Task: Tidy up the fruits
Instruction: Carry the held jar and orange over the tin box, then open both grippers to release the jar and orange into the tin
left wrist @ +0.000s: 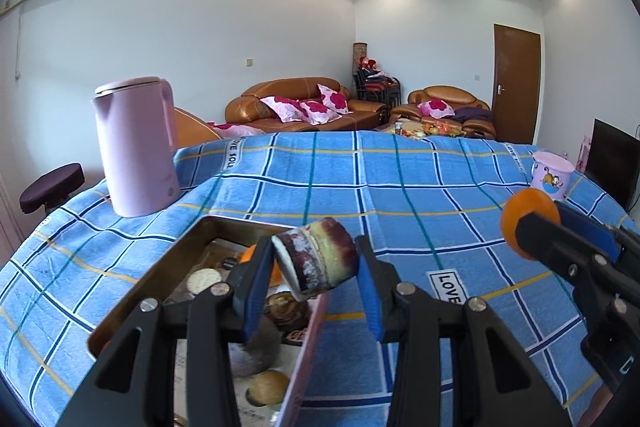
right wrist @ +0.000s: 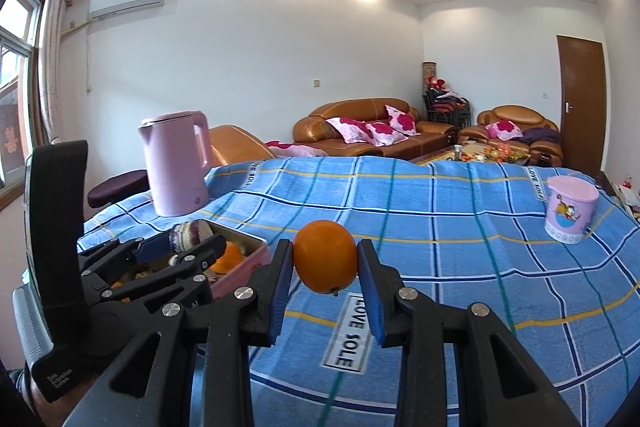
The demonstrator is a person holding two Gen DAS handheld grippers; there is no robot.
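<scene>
Orange fruit (right wrist: 326, 255) is pinched between the pads of the right gripper (right wrist: 325, 277), held above the blue checked tablecloth (right wrist: 440, 227) near the table's front edge, just right of the tin tray (left wrist: 208, 227). The left gripper (left wrist: 314, 277) clamps a tilted purple-and-cream fruit (left wrist: 316, 255), perhaps a sugarcane piece, over the tray's right rim, where another orange (left wrist: 250, 253) and round items already lie. Both pieces look mid-carry; next, each needs lowering into the tray's free space before the jaws let go. The pink kettle (left wrist: 136, 151) stands behind the tray; the cloth to the right is open up to the pink cup (right wrist: 570, 213).
</scene>
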